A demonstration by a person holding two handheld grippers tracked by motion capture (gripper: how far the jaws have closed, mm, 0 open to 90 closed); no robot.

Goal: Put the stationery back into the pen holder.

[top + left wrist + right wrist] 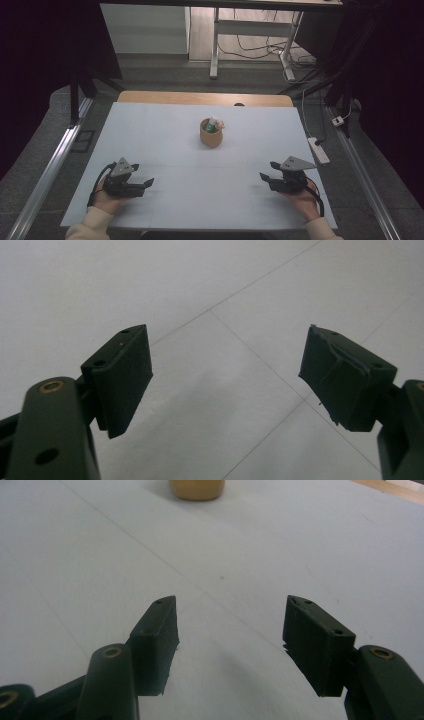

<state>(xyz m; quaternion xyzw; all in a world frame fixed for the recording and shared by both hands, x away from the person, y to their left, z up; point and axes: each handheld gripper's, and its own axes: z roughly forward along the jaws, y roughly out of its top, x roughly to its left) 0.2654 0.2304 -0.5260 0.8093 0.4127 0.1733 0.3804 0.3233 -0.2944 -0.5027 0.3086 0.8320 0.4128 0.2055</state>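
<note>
- Left claw [146, 184]: lower left of the high view, jaws apart, nothing between them, resting on the white bench [165, 145].
- Right claw [267, 172]: lower right, jaws apart, empty.
- Wooden cup [211, 133]: upper centre of the bench, well apart from both claws, holding a small green-capped item [212, 125].

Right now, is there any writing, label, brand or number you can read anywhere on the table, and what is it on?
No readable text anywhere.
The small green-and-white container in the wooden cup may carry a label, but it is too small and blurred to read.
The white table, the left gripper and the right gripper show no markings.
</note>
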